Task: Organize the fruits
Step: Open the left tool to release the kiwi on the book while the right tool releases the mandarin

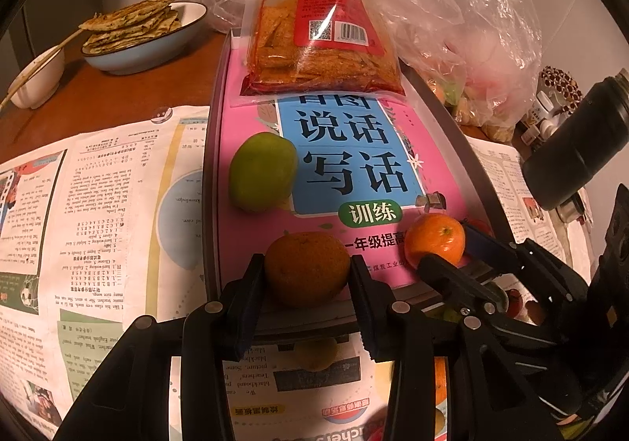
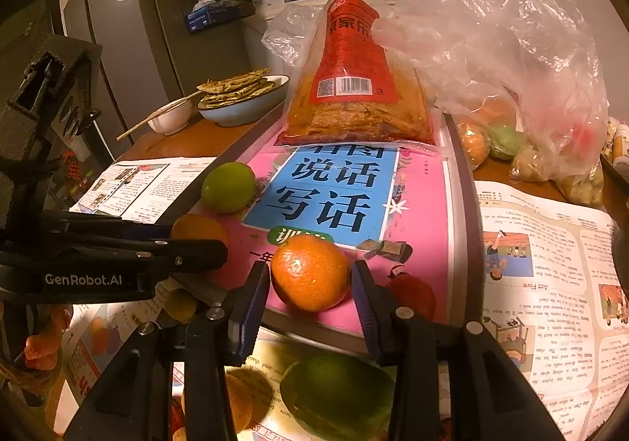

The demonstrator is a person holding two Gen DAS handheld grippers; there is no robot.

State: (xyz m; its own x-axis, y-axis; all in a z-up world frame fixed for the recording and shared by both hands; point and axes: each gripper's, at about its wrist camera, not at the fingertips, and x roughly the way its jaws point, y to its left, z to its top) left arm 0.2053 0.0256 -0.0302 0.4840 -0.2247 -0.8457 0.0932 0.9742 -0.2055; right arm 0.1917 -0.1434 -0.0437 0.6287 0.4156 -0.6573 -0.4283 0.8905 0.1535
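The left gripper [image 1: 307,275] is clamped on a dull orange [image 1: 306,268] at the near edge of the pink book [image 1: 243,244], both pads touching its sides. At its 2 o'clock, the right gripper [image 2: 310,279] brackets a bright orange [image 2: 310,272] on the same cover; its left pad touches the fruit, though a sliver of gap seems to show at the right pad (so I cannot tell whether it grips). A green fruit [image 1: 262,171] sits at 11 o'clock from the dull orange, on the book's left edge. A snack bag [image 1: 318,28] lies at 12 o'clock across the book's far end. More fruit [image 2: 338,390] rests on the newspaper [image 1: 98,213] below the grippers.
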